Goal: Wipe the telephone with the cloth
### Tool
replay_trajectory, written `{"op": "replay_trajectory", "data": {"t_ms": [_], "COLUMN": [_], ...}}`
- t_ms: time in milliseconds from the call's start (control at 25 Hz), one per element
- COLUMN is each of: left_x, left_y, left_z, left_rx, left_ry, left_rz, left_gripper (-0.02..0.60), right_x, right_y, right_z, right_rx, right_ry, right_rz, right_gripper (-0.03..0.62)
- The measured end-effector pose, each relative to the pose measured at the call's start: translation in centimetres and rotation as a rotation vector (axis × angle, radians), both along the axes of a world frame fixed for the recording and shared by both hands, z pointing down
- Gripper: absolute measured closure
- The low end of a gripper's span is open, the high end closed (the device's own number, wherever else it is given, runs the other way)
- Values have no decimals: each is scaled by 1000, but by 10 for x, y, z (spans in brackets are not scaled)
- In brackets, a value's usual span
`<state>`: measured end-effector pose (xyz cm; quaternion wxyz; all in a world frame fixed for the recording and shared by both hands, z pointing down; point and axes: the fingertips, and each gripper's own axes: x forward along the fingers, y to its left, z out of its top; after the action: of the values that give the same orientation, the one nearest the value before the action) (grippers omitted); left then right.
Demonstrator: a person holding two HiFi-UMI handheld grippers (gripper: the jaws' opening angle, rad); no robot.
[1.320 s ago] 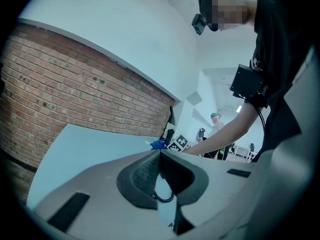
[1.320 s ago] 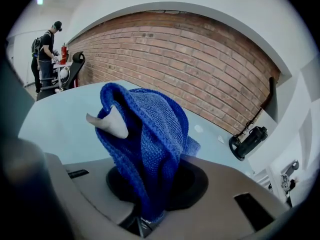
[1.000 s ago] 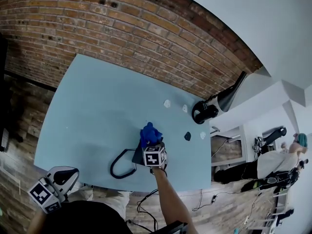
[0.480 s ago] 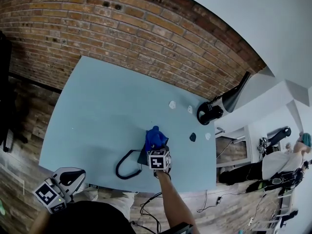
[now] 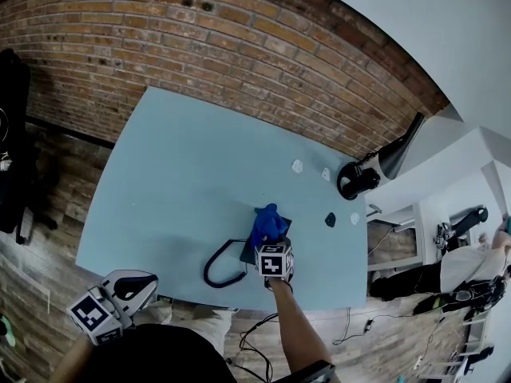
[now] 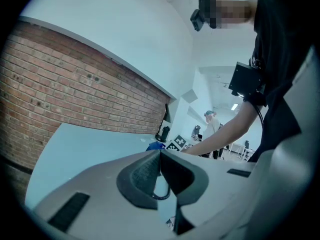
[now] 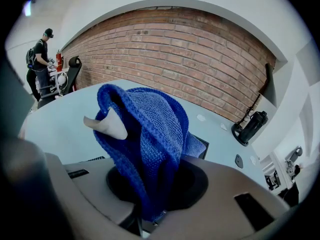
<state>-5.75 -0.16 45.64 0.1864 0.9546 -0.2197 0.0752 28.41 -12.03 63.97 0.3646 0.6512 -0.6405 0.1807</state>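
Right tongs (image 7: 155,199) are clamped on the blue cloth (image 7: 150,134), which bunches up over the black telephone (image 5: 250,251) near the front edge of the bench (image 5: 184,174). Its coiled cord (image 5: 222,267) loops out to the left. My left tongs (image 6: 160,156) are pressed together with nothing between them, held off the bench's near-left corner, well apart from the telephone.

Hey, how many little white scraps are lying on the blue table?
3. Two white scraps lie side by side farther back; the third sits near the right edge beside a dark chip. Others may be hidden.
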Motion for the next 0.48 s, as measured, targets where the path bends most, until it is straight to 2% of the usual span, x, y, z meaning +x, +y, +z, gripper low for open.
{"op": "replay_trajectory", "data": {"t_ms": [480], "left_x": [-3], "left_y": [0], "left_z": [-3], "left_rx": [2], "left_ry": [17], "left_rz": [2], "left_gripper": [569], "right_x": [-7], "right_y": [23], "right_z": [13], "right_rx": [-11], "right_ry": [-17], "right_rz": [9], "right_gripper": [505]}}
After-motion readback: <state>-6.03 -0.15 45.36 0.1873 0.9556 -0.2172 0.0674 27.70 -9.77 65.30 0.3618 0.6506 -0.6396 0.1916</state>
